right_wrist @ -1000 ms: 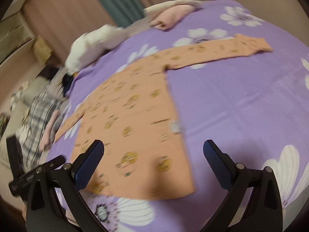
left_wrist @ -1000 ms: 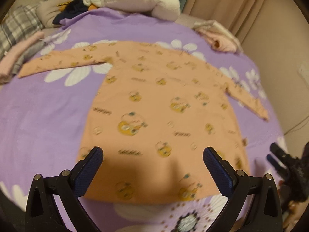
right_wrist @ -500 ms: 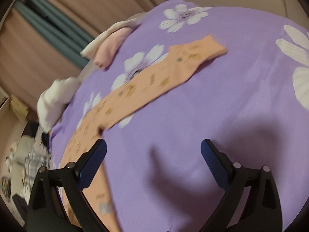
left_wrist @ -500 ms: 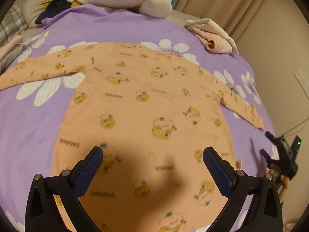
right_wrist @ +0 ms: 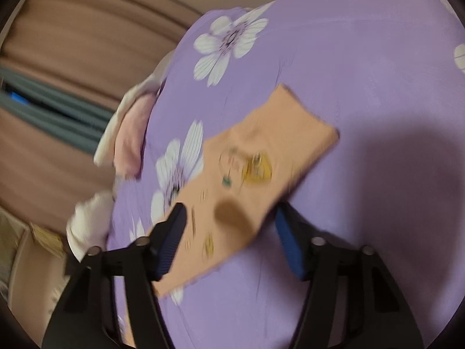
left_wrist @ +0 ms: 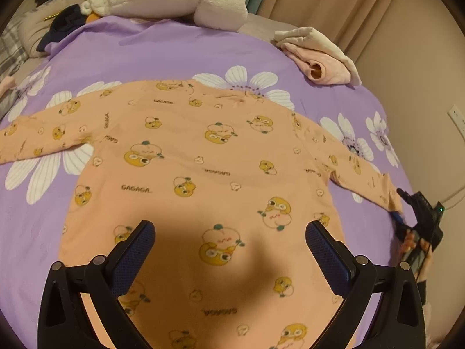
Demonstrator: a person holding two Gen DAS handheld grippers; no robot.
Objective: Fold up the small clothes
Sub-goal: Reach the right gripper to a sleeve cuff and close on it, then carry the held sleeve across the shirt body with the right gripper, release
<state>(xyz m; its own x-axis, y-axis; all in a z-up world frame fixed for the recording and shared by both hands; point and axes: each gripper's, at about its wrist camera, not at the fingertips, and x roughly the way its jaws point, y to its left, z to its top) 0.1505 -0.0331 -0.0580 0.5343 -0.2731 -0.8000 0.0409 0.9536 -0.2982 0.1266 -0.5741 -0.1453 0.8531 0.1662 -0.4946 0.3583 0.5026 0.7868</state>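
Garment: orange long-sleeved top [left_wrist: 203,180] flat on purple bedspread [left_wrist: 174,55] | Left gripper [left_wrist: 229,250]: released, above hem | Right gripper [right_wrist: 229,241]: jaws closing astride sleeve cuff [right_wrist: 290,136], not yet pinching | Technique: pinch both cuff layers before folding sleeve inward.

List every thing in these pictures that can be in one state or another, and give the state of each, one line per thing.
Orange shirt: unfolded, spread flat on the purple bedspread, both sleeves out.
Right sleeve: flat, between the fingers of the right gripper.
Left gripper: open, above the shirt's body, holding nothing.
Right gripper: closing; pads not yet pressing.
Pink and cream clothes: in a loose pile by the bed's edge.
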